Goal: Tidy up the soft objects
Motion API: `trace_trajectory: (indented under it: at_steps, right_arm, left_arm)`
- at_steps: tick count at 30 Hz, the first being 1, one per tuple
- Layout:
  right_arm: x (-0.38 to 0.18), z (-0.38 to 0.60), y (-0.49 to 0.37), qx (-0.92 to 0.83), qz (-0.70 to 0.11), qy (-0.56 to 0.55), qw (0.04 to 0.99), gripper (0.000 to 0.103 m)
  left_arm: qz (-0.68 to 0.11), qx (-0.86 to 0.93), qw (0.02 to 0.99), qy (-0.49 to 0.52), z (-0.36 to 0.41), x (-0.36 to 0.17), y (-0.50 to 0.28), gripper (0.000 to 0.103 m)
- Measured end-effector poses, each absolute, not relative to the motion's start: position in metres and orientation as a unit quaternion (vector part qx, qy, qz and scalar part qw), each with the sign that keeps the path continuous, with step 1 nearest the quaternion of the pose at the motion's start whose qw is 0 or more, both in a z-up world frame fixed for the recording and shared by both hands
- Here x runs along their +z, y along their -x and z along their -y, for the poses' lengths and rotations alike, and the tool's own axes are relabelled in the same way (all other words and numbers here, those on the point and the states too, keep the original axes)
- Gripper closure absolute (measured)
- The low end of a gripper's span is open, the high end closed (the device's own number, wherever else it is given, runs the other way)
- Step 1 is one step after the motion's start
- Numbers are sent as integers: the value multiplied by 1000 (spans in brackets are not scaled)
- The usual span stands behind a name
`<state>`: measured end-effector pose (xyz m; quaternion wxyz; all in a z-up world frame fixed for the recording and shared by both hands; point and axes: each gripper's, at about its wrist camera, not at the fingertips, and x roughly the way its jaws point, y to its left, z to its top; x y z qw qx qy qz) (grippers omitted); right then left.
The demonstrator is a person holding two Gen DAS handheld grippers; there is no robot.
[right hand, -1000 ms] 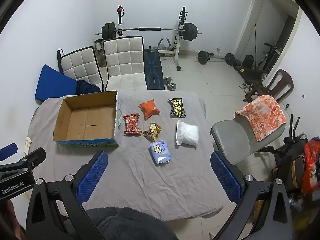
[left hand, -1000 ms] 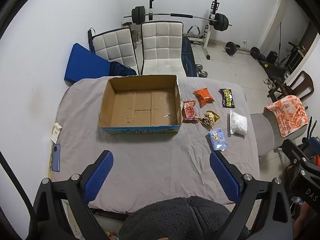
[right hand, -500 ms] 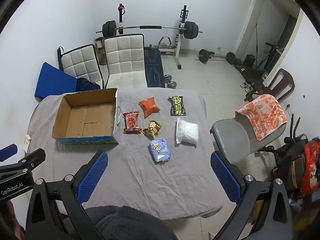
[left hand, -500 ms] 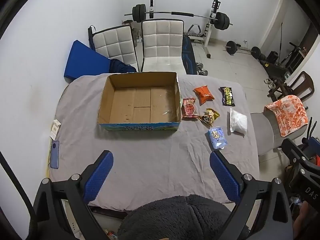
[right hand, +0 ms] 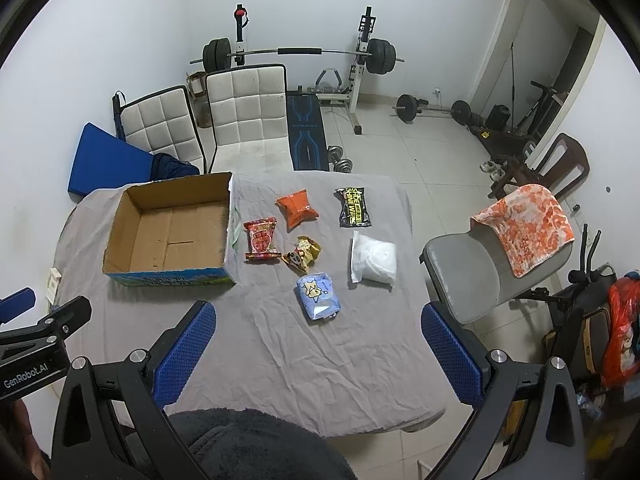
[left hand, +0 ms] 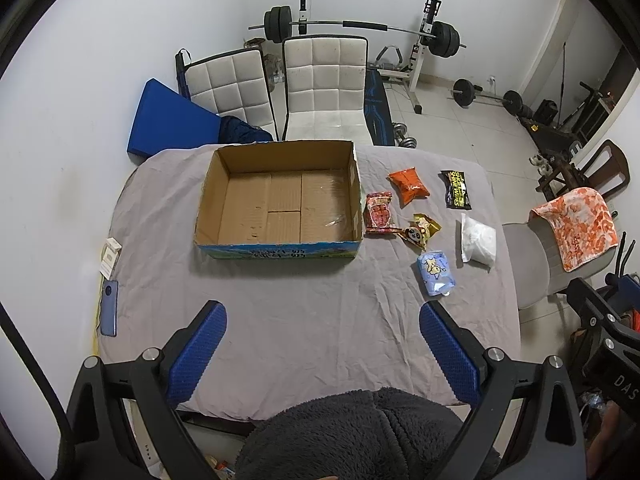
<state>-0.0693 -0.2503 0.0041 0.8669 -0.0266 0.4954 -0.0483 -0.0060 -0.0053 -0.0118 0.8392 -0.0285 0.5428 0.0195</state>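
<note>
An open, empty cardboard box (left hand: 280,204) (right hand: 172,232) sits on the grey-clothed table (left hand: 304,320) (right hand: 304,356). To its right lie several soft packets: a red one (left hand: 379,213) (right hand: 261,237), an orange one (left hand: 409,185) (right hand: 297,207), a black one (left hand: 456,189) (right hand: 353,207), a panda snack (left hand: 421,232) (right hand: 302,255), a white bag (left hand: 477,242) (right hand: 373,257) and a light-blue pack (left hand: 436,273) (right hand: 318,294). My left gripper (left hand: 322,352) and right gripper (right hand: 316,352) are both open and empty, high above the table's near edge.
A phone (left hand: 109,307) and a small white box (left hand: 110,255) lie at the table's left edge. Two white chairs (left hand: 324,84) stand behind the table, a grey chair with an orange towel (right hand: 524,228) to the right. Gym weights (right hand: 296,56) line the back wall.
Both cameras have shifted slightly, so the table and objects sit a little higher in view. Nothing on the table has moved; both grippers stay open.
</note>
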Motion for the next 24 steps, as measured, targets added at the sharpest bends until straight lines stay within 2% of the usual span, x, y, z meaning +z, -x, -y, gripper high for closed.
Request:
trace_trajectory:
  at_steps: [24]
  right_arm:
    - [8, 249, 69, -51, -492, 28, 869, 0]
  left_arm:
    - [-532, 5, 846, 28, 6, -10, 7, 0]
